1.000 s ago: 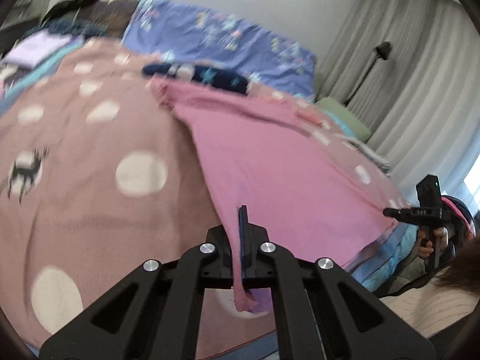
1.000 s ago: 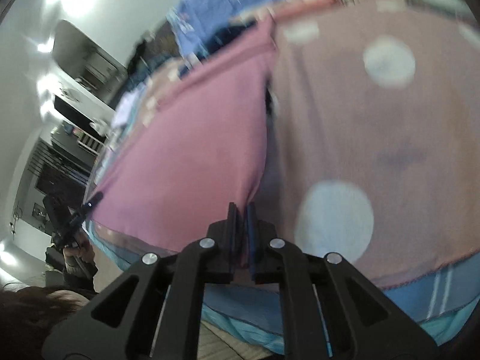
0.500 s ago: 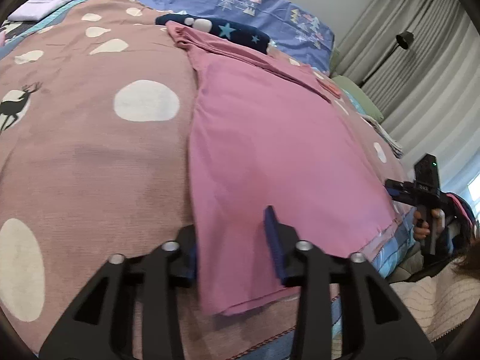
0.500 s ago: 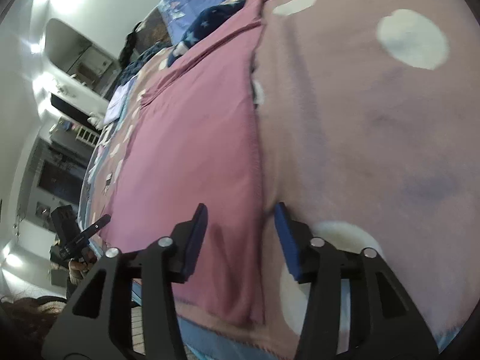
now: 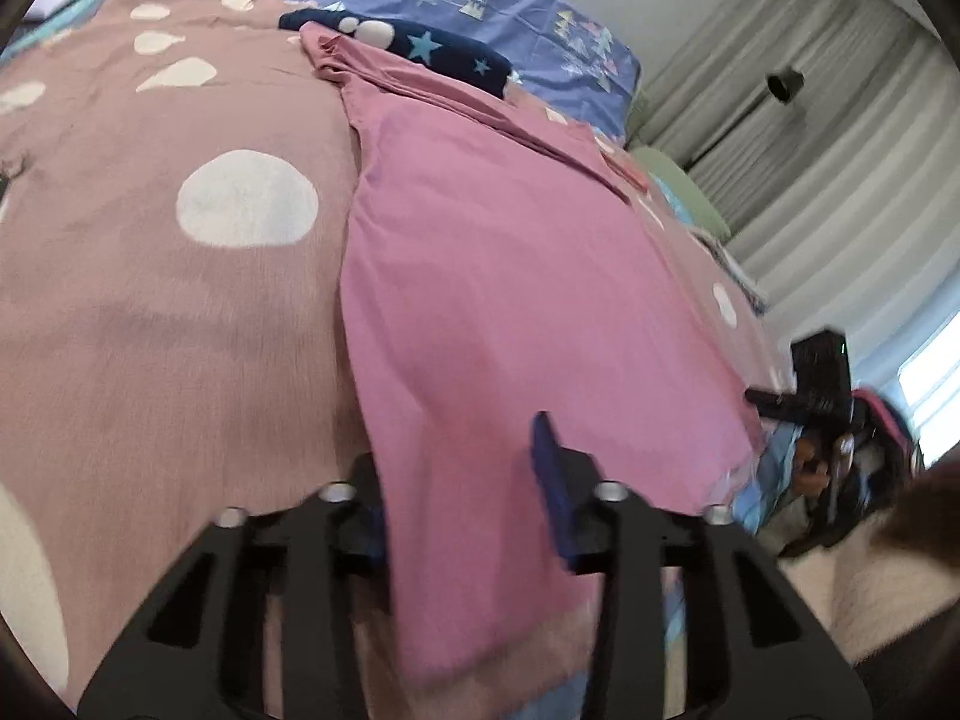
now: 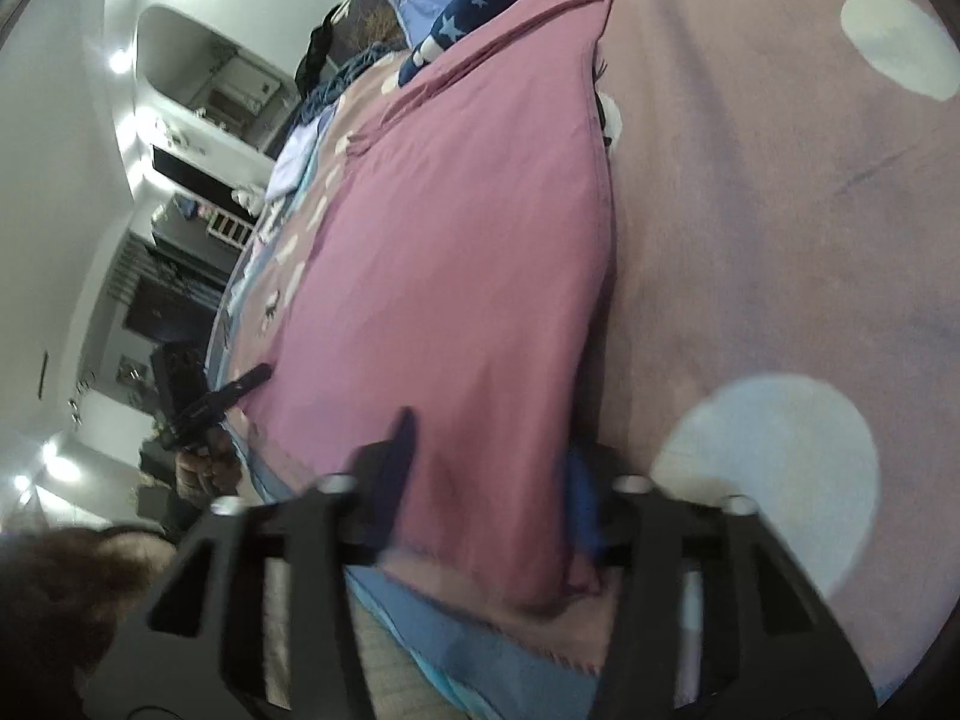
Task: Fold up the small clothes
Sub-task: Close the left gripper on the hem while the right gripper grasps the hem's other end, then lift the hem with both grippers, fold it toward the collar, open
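Note:
A pink garment (image 5: 510,276) lies spread flat on the bed, its far end by the pillows; it also shows in the right wrist view (image 6: 456,276). My left gripper (image 5: 462,480) is open, its fingers straddling the garment's near left corner, which lies loose between them. My right gripper (image 6: 486,474) is open too, astride the near right corner. Each gripper shows in the other's view, the right one (image 5: 816,396) at the right edge and the left one (image 6: 210,402) at the left edge.
The bed has a dusty-pink cover with white spots (image 5: 180,300). A navy star-print item (image 5: 444,54) and a blue patterned pillow (image 5: 480,0) lie at the head. Curtains (image 5: 840,180) hang on the right. The bed's near edge (image 6: 480,642) is just below the grippers.
Both grippers were shut on the pink garment's near corners a second ago. They have opened and let the corners drop flat onto the bed.

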Tool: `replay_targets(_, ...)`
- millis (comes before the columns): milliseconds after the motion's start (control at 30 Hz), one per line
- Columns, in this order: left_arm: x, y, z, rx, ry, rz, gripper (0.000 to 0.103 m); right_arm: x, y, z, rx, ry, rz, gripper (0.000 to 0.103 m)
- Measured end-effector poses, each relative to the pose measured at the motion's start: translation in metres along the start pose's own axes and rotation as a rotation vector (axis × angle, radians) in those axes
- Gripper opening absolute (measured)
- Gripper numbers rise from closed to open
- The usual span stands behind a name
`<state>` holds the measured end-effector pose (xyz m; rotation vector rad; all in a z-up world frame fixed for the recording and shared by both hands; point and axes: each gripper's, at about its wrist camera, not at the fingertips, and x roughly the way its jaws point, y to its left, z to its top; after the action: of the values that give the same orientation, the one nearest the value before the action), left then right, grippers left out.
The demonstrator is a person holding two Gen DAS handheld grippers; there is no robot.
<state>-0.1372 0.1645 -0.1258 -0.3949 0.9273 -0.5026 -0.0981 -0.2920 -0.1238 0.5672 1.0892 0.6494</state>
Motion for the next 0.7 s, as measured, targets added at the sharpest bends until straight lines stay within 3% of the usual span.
replay_targets(33, 0.007, -0.001, 0.006, -0.004, 0.003, -0.001, 0.019, 0.008, -0.001, 0.005, 0.033, 0.005, 0.019, 0.005)
replay_targets(67, 0.011, -0.002, 0.01, -0.008, 0.009, 0.002, 0.008, 0.01, -0.001, 0.007, 0.044, 0.001, 0.021, 0.005)
replay_targets(133, 0.013, -0.008, 0.018, -0.021, 0.007, 0.018, 0.004, 0.008, 0.008, 0.011, 0.039, -0.046, 0.008, 0.004)
replay_targets(300, -0.026, -0.039, 0.043, 0.043, -0.145, -0.004, 0.003, -0.053, 0.03, 0.025, 0.012, -0.265, 0.11, 0.004)
replay_targets(467, -0.092, -0.091, 0.059, 0.122, -0.35, -0.054, 0.001, -0.106, 0.066, 0.022, -0.091, -0.398, 0.216, 0.004)
replay_targets(600, -0.144, -0.134, 0.04, 0.214, -0.465, -0.062, 0.001, -0.146, 0.097, -0.004, -0.202, -0.497, 0.224, 0.004)
replay_targets(700, -0.171, -0.149, 0.018, 0.245, -0.503, -0.041, 0.001, -0.179, 0.099, -0.03, -0.246, -0.537, 0.144, 0.005)
